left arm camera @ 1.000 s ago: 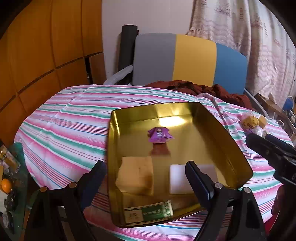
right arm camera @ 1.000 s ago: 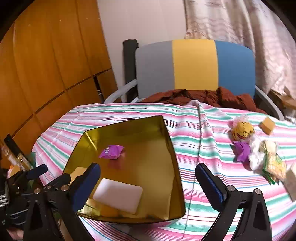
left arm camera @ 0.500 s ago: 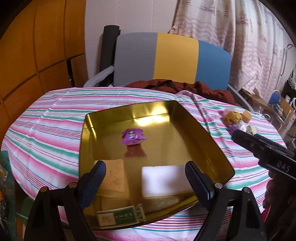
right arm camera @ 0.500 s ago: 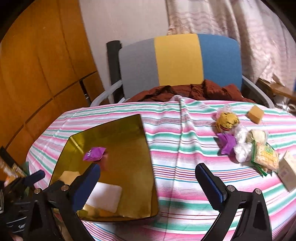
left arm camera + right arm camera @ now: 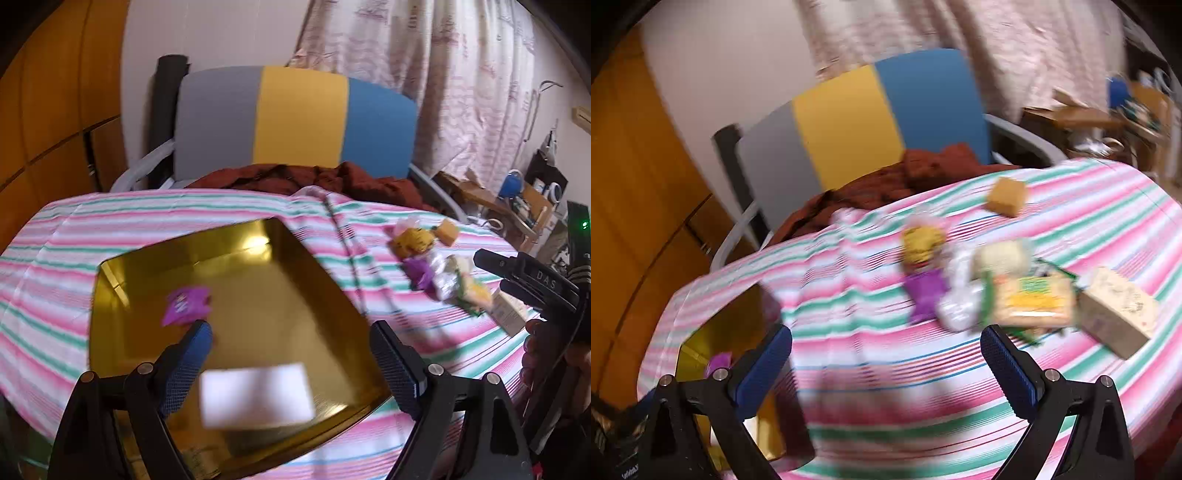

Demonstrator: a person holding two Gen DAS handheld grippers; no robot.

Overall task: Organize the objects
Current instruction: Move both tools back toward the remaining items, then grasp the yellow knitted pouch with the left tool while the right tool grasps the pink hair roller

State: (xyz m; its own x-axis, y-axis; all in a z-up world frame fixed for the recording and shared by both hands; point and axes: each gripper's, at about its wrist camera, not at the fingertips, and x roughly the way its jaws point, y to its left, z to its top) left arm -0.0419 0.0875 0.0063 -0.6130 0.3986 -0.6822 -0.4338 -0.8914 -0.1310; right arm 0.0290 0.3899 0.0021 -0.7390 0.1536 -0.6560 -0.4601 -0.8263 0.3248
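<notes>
The cloth (image 5: 184,218) is striped pink, green and white. The tray (image 5: 280,295) is shiny gold, holding a purple wrapper (image 5: 184,306) and a white block (image 5: 255,395). The chair (image 5: 295,118) has 3 panels: grey, yellow, blue. Both grippers' pads (image 5: 1004,365) are blue on black frames.

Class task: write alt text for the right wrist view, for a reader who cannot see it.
The open right tool hangs empty above a pink and green striped tablecloth, facing a blurred cluster of wrapped snacks. A gold tray sits at lower left, and a grey, yellow and blue chair stands behind the table.
</notes>
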